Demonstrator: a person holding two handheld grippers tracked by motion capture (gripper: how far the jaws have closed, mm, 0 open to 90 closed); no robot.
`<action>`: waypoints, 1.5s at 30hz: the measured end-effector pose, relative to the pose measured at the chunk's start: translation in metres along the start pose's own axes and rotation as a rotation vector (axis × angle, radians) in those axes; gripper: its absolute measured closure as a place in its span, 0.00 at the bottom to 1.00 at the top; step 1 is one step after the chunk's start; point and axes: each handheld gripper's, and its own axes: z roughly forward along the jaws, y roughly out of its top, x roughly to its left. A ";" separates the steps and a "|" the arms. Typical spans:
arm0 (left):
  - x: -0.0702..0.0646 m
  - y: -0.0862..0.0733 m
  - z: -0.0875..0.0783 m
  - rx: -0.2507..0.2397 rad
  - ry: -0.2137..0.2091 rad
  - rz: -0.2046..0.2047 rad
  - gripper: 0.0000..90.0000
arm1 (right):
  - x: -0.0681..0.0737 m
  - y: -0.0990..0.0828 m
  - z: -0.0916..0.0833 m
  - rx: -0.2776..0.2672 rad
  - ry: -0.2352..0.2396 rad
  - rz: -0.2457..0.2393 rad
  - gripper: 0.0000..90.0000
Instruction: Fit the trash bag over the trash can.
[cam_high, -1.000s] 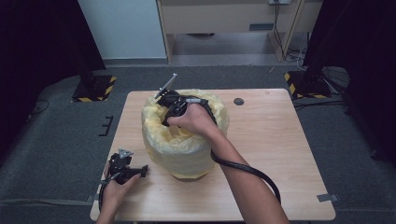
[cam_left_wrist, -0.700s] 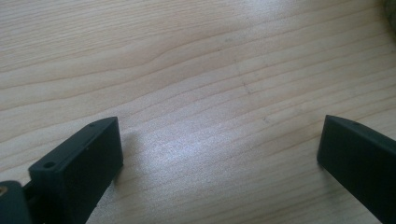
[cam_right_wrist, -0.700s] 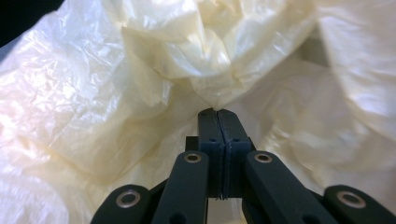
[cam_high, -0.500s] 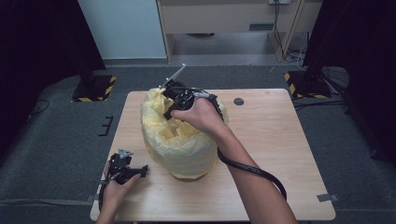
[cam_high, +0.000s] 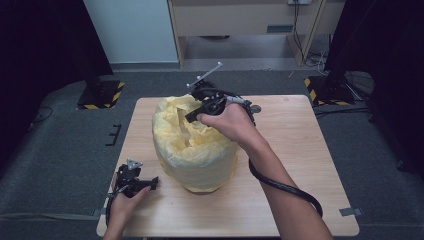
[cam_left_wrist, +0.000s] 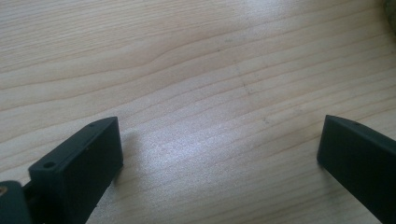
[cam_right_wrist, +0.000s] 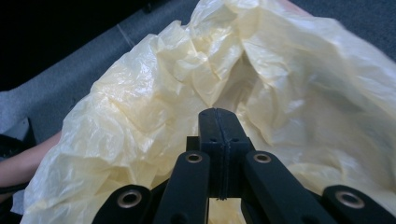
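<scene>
A crumpled pale yellow plastic bag (cam_high: 195, 150) stands bulging over a round container in the middle of the wooden table (cam_high: 300, 150). My right gripper (cam_high: 192, 116) hovers above the bag's open top at its far right rim, pointing down and left toward the opening. In the right gripper view its jaws are pressed together at the tip (cam_right_wrist: 218, 116) with nothing seen between them, and the bag's folds (cam_right_wrist: 140, 116) lie just beyond. My left gripper (cam_high: 152, 182) rests low at the table's front left, left of the bag, jaws wide apart (cam_left_wrist: 219, 135) over bare wood.
A small dark round disc (cam_high: 256, 108) lies on the table behind the right hand. The right gripper's black cable (cam_high: 285, 182) loops over the table's right half. Two black stands with hazard-striped bases (cam_high: 100, 97) (cam_high: 325, 90) flank the table on the floor.
My right gripper has lifted and moved right and back from the bag's mouth to above its far rim. The left gripper has stayed put.
</scene>
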 end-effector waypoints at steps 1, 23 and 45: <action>0.000 0.000 0.000 0.001 0.000 0.000 0.00 | -0.001 -0.002 -0.004 -0.011 0.004 0.005 1.00; 0.000 0.000 0.000 -0.003 0.001 0.000 0.00 | -0.041 -0.043 -0.051 -0.157 0.019 0.132 1.00; 0.000 0.000 0.000 -0.004 0.000 -0.001 0.00 | -0.085 -0.112 -0.093 -0.220 -0.051 0.248 1.00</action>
